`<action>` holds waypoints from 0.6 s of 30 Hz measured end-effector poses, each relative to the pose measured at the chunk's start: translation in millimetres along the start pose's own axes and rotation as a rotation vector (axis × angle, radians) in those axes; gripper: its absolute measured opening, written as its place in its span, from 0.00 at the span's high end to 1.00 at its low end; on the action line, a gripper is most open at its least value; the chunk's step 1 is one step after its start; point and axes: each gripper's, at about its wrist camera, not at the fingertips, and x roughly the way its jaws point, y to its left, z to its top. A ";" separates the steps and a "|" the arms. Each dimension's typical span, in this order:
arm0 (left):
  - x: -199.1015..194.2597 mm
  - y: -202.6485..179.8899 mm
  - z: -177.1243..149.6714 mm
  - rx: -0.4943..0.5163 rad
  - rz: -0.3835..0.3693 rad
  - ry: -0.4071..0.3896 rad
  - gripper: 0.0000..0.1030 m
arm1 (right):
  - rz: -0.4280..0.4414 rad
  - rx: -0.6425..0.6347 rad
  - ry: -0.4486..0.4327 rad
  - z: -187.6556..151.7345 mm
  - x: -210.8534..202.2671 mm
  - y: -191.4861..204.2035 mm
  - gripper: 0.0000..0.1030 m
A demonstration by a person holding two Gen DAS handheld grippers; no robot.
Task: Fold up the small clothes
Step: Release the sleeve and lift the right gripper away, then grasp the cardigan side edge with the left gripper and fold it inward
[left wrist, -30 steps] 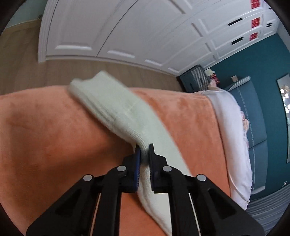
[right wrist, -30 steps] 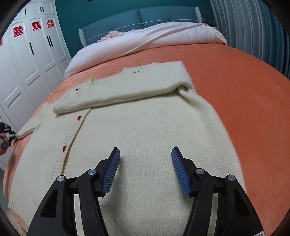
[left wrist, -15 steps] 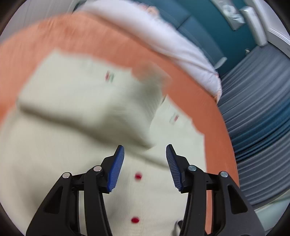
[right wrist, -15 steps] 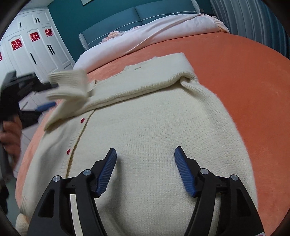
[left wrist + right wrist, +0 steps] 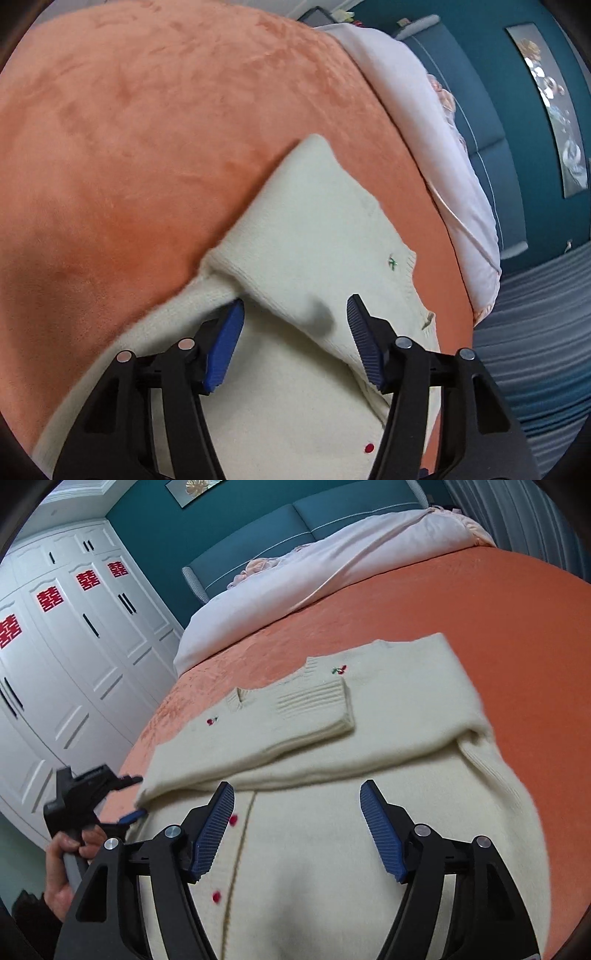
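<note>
A small cream knit cardigan [image 5: 332,849] with red buttons and cherry embroidery lies flat on the orange bedspread [image 5: 498,627]. Both sleeves are folded across its chest, and the ribbed cuff [image 5: 314,701] of one lies on top. My left gripper [image 5: 295,332] is open and empty, right over the folded sleeve at the cardigan's shoulder [image 5: 314,229]. It also shows in the right wrist view [image 5: 129,797] at the cardigan's left edge. My right gripper [image 5: 297,830] is open and empty, low over the button placket.
A pale pink duvet [image 5: 332,568] lies bunched at the teal headboard [image 5: 258,528]. White wardrobe doors [image 5: 74,646] stand along the bed's left side. Grey curtains [image 5: 535,332] hang on the other side.
My left gripper carried the sleeve across the cardigan, let it go and opened. The sleeve now lies folded over the chest. My right gripper has moved slightly forward over the cardigan.
</note>
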 end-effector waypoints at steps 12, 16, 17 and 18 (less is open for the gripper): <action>-20.3 7.7 14.8 0.012 -0.126 -0.099 0.90 | 0.013 0.139 0.037 51.0 79.3 1.4 0.90; -14.1 4.3 17.5 0.114 -0.077 -0.103 0.90 | 0.051 0.026 -0.174 60.6 22.9 19.5 0.92; -2.9 10.9 15.6 0.109 -0.038 -0.073 0.91 | -0.003 -0.004 -0.145 56.4 31.7 14.5 0.92; 5.3 15.7 12.8 0.101 0.000 -0.049 0.92 | -0.071 -0.025 -0.060 48.5 53.8 4.0 0.92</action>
